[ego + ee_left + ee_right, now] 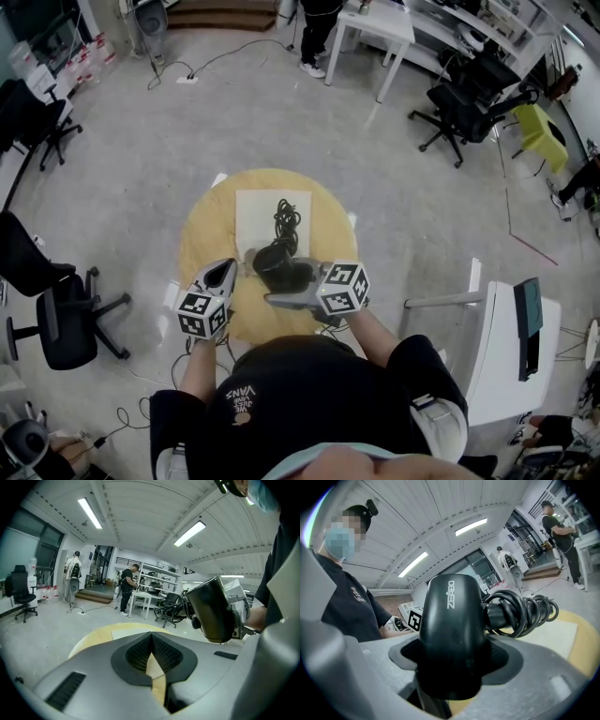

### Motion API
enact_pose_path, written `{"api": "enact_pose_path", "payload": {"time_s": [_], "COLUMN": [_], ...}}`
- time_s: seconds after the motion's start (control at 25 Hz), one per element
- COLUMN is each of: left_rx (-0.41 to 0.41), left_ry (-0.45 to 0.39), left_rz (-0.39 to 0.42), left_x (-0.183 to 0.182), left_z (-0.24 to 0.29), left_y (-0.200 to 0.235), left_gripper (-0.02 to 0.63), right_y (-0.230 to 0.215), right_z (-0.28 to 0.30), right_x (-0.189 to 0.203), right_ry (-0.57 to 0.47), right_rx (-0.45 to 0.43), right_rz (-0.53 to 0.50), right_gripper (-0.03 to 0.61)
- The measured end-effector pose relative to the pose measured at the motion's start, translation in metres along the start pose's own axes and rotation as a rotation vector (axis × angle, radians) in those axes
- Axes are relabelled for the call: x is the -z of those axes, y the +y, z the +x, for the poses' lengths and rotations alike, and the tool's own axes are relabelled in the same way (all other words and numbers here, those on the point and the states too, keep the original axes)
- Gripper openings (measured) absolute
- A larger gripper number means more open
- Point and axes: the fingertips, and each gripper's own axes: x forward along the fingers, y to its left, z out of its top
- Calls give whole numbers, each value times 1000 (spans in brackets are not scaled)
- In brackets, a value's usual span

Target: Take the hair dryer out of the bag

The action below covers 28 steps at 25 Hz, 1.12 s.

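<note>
Black hair dryer [450, 634] clamped in right hand-held gripper [274, 298], coiled cord [286, 220] over flat white bag [255, 214], round wooden counter [202, 239], left hand-held gripper [151, 641] closed, empty.

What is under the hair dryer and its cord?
A flat white bag lies below the coiled cord, on the round table. The hair dryer hides the bag's near edge; its inside is not visible.

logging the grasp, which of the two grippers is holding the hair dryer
The right gripper: its jaws are clamped on the body of the black hair dryer. The left gripper is shut with nothing between its jaws.
</note>
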Motion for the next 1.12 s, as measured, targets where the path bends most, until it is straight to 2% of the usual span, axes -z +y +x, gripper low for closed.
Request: {"api": "enact_pose_path", "payload": {"time_s": [0.68,0.96,1.12], "left_rx": [-23,-15,-9], "left_ry": [-53,-48,-48], "left_rz": [-63,-52,-53], "left_x": [8,8,10], "left_z": [-34,-37,-37], "left_y": [-16,-28,-30], "left_gripper": [11,12,11], "right_y": [4,6,6], "right_z": [-5,-11,-9], "right_x": [24,26,30], "right_ry": [-16,-52,-43], "right_rx": [-2,-17,-14], "right_rz": [93,156,148], "right_gripper": [351,351,351]}}
